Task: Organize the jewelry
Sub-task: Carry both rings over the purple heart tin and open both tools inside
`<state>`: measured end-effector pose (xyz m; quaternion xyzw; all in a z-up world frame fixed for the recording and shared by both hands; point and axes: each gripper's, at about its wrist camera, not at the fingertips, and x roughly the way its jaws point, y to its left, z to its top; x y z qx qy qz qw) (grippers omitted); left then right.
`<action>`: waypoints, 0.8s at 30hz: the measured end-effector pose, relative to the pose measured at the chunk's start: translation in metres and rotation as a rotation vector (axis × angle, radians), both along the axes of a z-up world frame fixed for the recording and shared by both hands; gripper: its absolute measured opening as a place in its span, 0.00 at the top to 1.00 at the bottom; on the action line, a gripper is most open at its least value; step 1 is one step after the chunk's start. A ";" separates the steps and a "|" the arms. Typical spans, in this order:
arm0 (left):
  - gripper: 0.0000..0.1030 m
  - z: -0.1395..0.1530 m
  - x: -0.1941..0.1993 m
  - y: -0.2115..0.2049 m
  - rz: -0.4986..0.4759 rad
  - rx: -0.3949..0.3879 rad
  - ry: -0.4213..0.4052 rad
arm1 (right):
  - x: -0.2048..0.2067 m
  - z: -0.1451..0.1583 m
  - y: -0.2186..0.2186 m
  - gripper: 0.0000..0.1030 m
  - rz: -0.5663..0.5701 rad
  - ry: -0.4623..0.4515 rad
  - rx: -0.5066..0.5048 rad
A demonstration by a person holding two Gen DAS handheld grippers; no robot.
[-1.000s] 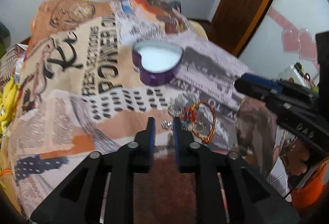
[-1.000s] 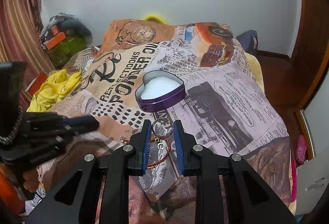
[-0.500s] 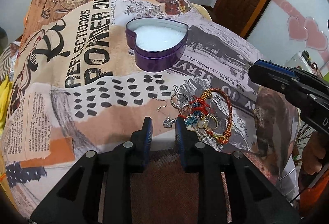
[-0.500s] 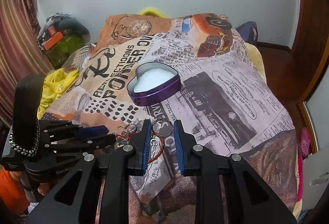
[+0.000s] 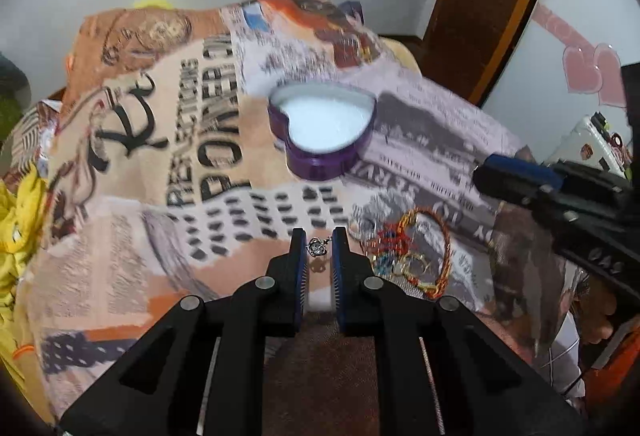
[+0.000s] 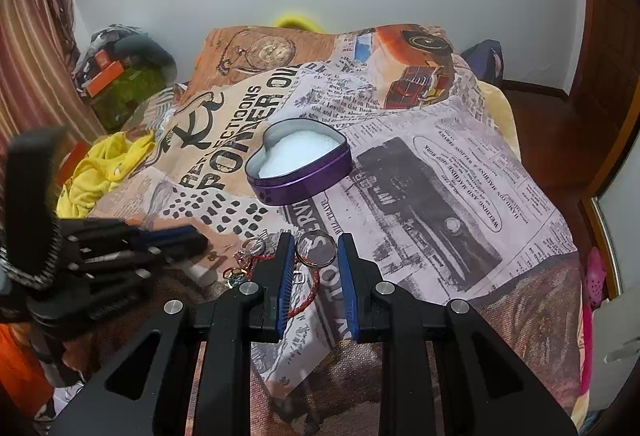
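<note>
The left tool (image 5: 319,247) has just been closing, and a small silver heart-shaped earring (image 5: 317,246) now sits pinched between its blue pads, lifted a little above the printed bedspread (image 5: 132,236). The step in hand looks like carrying that earring to the purple heart-shaped tin (image 5: 322,128), which stands open on the bedspread farther ahead, its white lining bare. To do it well, the grasp should stay firm through the carry, since the piece is tiny and dangles from a thin hook; bring the tips over the middle of the tin, low above the lining, and only then let go, so it cannot bounce off the rim. The rest of the jewelry, a red and gold braided bracelet (image 5: 434,256) with rings and beads tangled in it, lies just to the right of the left tool. The right tool (image 6: 313,256) holds a round silver ring (image 6: 316,249) between its pads, clenched on it, near the same heap. Both tools point steeply downward toward the bed, side by side, the left one slightly nearer the tin's path.
</note>
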<state>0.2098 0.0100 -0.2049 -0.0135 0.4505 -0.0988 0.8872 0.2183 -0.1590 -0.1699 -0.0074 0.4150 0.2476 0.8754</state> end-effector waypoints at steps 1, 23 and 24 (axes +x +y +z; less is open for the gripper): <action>0.89 0.006 0.000 0.000 0.000 0.002 -0.015 | 0.001 0.001 0.000 0.81 0.000 -0.002 -0.001; 0.89 0.082 0.030 0.006 0.001 -0.004 -0.254 | 0.030 0.033 0.016 0.81 -0.029 -0.113 0.032; 0.89 0.082 0.033 0.005 -0.001 -0.005 -0.256 | 0.032 0.033 0.018 0.81 -0.026 -0.115 0.032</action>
